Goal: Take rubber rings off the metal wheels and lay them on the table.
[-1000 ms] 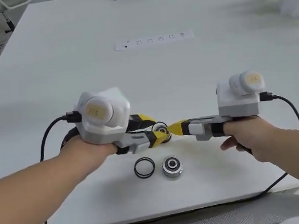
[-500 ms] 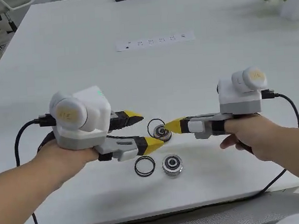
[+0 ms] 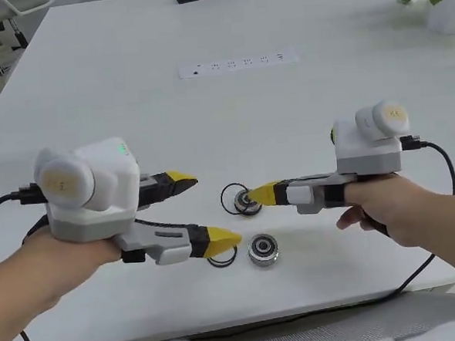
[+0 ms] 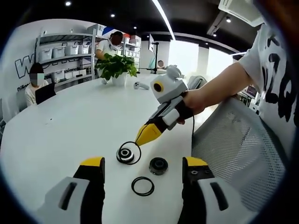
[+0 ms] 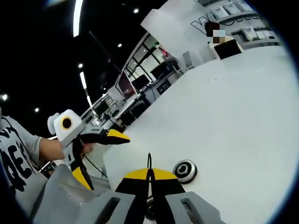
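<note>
My left gripper [image 3: 203, 208]: fingers wide | right gripper [image 3: 251, 194]: fingers pinch rubber ring [image 3: 223, 198] on wheel [image 3: 247, 206] | spare ring [image 4: 132, 186], bare wheel [image 3: 262, 249] near surface [image 3: 286, 120] front edge

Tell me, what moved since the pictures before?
The left tool let go, opened and pulled back to the left, away from the wheel. Its rubber ring now sits loose against it. The right tool stayed shut at that wheel. The other ring and bare wheel on the table stayed put.
</note>
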Motion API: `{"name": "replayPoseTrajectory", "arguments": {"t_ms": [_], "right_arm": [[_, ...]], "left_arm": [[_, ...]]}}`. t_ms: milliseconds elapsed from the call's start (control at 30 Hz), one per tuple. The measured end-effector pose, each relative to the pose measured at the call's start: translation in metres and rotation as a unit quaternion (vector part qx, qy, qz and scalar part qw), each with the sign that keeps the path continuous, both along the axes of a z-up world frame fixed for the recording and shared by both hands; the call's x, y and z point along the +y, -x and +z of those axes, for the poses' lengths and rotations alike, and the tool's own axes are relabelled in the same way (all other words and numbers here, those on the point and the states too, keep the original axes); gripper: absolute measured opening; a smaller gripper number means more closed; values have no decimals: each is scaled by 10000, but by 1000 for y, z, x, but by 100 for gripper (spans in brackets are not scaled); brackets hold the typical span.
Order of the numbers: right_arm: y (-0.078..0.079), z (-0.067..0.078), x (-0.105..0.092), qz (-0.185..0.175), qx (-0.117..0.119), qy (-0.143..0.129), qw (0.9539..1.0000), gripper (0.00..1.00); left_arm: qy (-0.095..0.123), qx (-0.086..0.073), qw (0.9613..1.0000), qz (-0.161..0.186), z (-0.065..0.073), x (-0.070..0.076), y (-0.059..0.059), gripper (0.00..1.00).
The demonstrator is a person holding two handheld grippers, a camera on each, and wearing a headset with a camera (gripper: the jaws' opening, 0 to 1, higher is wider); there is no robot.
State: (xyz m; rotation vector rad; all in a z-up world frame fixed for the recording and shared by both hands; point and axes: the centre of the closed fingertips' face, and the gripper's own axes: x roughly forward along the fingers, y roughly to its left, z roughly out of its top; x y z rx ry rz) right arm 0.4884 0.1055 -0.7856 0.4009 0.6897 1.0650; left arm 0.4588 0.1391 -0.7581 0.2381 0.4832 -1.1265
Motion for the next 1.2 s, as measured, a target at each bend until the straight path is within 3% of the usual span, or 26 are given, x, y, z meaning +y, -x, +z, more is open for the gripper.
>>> {"name": "replayPoseTrajectory", "arguments": {"t_ms": [533,1000,1200], "right_arm": [[17,-5,13,346,109,110,9993,0],[36,-23,28,810,250,437,9954,0],[35,-34,30,936,394,518,9935,0]], "left_arm": [[-65,69,9996,259,-4,28,9,74],[-88,112,9991,389,-7,42,13,79],[-133,123,9989,430,-9,47,14,79]]}}
